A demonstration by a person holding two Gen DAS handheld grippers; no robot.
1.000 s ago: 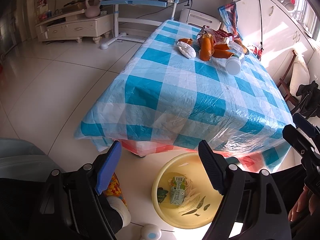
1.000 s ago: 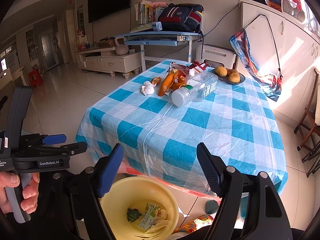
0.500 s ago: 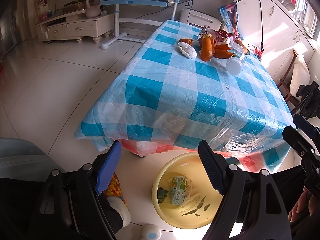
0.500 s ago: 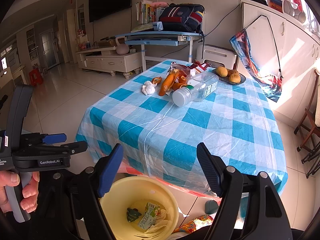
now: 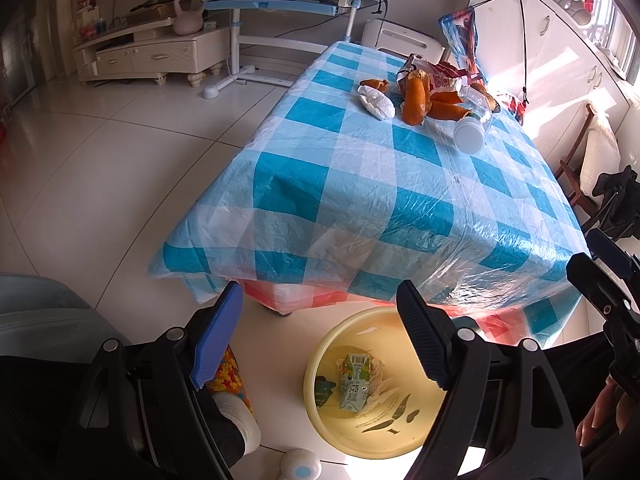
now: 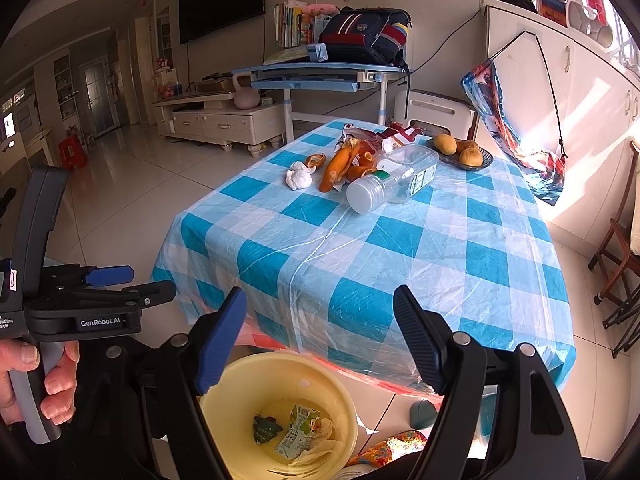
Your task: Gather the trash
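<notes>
Trash (image 5: 416,98): peels, wad, bottle at far end of counter (image 5: 360,200); more in yellow basin (image 5: 320,364) on floor.
L wrist view: left tool (image 5: 320,332) released, empty, above basin; shows foot in patterned slipper (image 5: 230,376).
R wrist view: right tool (image 6: 320,340) released, empty; only here: fruit plate (image 6: 460,152), TV, hand (image 6: 36,380) gripping left tool.
Vs earlier: no change.

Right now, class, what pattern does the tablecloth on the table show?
The tablecloth has a blue-and-white check; the right wrist view shows it best.
</notes>
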